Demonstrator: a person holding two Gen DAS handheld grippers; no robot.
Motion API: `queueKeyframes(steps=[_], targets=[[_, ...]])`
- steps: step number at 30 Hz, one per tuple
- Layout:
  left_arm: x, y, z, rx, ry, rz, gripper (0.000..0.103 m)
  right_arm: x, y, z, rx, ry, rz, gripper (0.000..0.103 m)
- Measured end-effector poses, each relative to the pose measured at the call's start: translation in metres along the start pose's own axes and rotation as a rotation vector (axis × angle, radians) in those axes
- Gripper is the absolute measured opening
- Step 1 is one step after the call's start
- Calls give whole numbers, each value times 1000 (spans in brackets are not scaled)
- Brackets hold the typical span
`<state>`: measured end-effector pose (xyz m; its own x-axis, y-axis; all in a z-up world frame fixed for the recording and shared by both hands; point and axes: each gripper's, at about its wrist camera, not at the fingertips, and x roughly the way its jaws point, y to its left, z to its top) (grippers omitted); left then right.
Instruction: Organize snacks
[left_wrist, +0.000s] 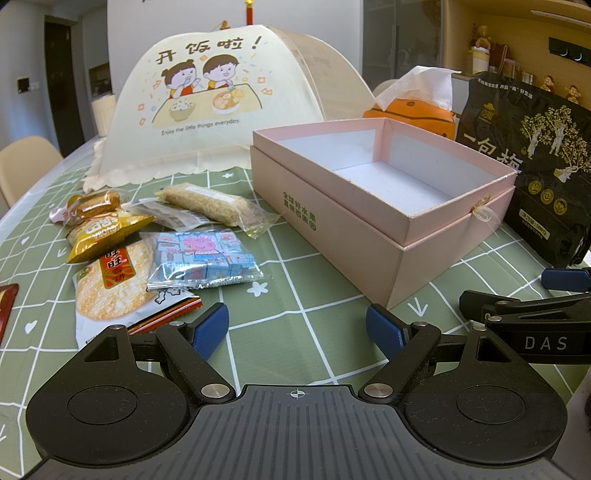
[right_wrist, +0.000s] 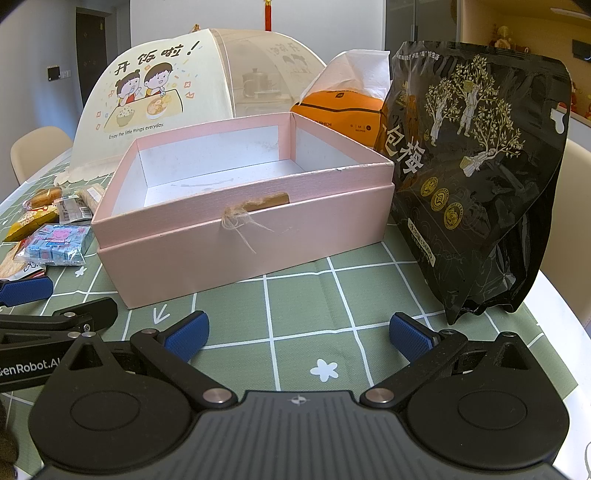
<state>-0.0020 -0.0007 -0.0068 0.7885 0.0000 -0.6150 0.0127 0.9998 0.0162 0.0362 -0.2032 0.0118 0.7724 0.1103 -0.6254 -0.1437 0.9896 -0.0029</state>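
An open pink box (left_wrist: 354, 236) (right_wrist: 236, 243) with a white, empty inside sits on the green checked tablecloth. Left of it lie several snack packs: a blue Peppa Pig pack (left_wrist: 203, 260) (right_wrist: 59, 242), a rice cracker pack (left_wrist: 110, 291), a yellow pack (left_wrist: 103, 232), a clear bag of grain bars (left_wrist: 218, 206). A tall black plum bag (right_wrist: 476, 177) (left_wrist: 528, 166) stands right of the box. My left gripper (left_wrist: 297, 328) is open and empty, in front of the box and snacks. My right gripper (right_wrist: 299, 338) is open and empty, before the box and black bag.
A cream mesh food cover (left_wrist: 207, 107) (right_wrist: 166, 96) stands behind the snacks. An orange tissue box (left_wrist: 417, 114) (right_wrist: 343, 110) sits behind the pink box. A red object (left_wrist: 5, 302) lies at the left edge. Chairs (left_wrist: 26, 162) stand at the table's left side.
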Motion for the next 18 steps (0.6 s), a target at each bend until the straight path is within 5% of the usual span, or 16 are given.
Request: queueKeyframes(steps=[18], targets=[[2, -1, -5, 1, -1, 0, 88, -1, 1, -1, 0, -3, -2, 103]])
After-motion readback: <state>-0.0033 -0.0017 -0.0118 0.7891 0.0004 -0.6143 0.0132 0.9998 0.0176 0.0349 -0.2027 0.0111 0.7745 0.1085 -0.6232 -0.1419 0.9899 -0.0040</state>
